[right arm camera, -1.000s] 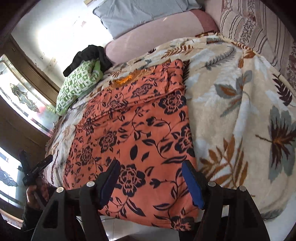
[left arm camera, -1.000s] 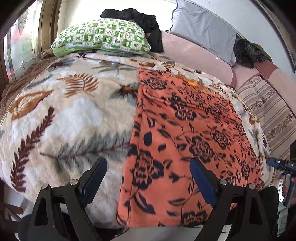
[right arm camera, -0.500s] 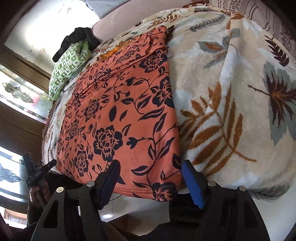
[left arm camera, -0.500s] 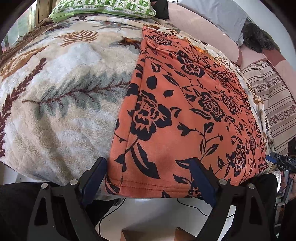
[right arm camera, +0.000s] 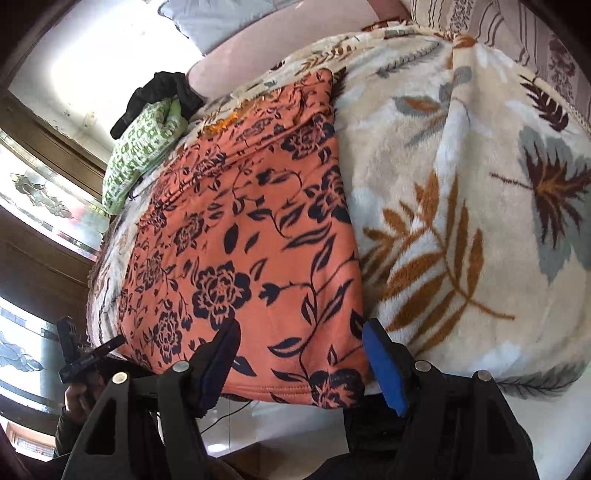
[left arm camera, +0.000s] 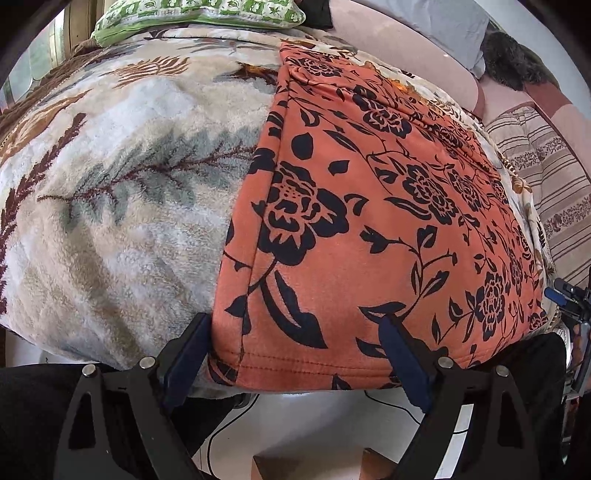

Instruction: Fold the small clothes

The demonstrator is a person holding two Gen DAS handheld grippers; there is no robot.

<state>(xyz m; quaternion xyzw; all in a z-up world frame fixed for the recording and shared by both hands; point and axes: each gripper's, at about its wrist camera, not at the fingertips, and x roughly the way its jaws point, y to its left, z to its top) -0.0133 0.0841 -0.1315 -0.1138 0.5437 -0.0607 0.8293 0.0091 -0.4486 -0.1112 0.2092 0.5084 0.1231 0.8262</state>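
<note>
- A leaf-patterned fleece blanket covers the bed, a green checked pillow at its far end.
- The left gripper is spread wide at the near left corner of the orange floral garment, which lies flat on the blanket.
- The right gripper stands spread astride the garment's near right corner, pinching nothing.

- A home bedroom.
- A bed under a leaf-patterned fleece blanket.
- A green patterned pillow and grey pillow at its head.
- A decorated glass window.
</note>
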